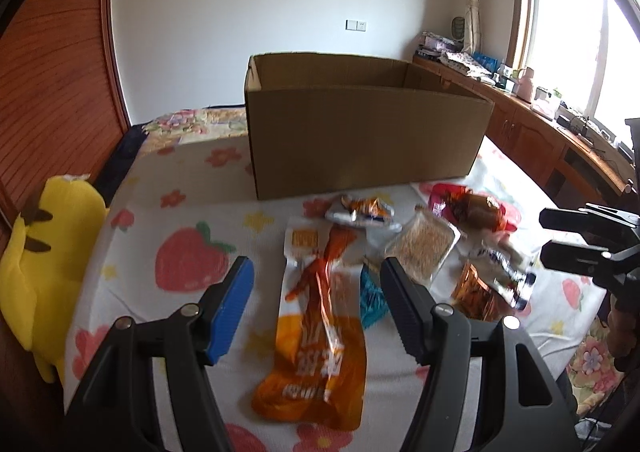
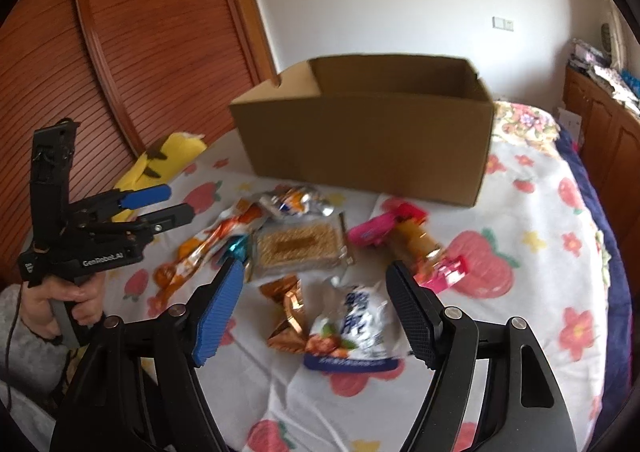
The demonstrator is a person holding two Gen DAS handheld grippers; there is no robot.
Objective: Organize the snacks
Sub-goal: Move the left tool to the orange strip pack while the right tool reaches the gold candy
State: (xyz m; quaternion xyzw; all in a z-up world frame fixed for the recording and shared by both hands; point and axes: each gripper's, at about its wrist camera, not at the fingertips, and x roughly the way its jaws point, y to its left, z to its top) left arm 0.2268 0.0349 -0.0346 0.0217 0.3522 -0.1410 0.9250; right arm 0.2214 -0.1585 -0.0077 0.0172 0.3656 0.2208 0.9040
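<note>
The long orange-and-white foil snack pouch is found lengthwise between the open, empty fingers of the left gripper, nearer than the likewise open right gripper.

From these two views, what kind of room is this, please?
Probably a bedroom: the brown cardboard box and snack packets rest on a bed with a strawberry-print cover, beside a yellow plush toy and a curtained window.

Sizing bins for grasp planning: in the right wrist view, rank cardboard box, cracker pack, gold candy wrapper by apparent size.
1. cardboard box
2. cracker pack
3. gold candy wrapper, nearer the camera, yet looks smaller.
</note>
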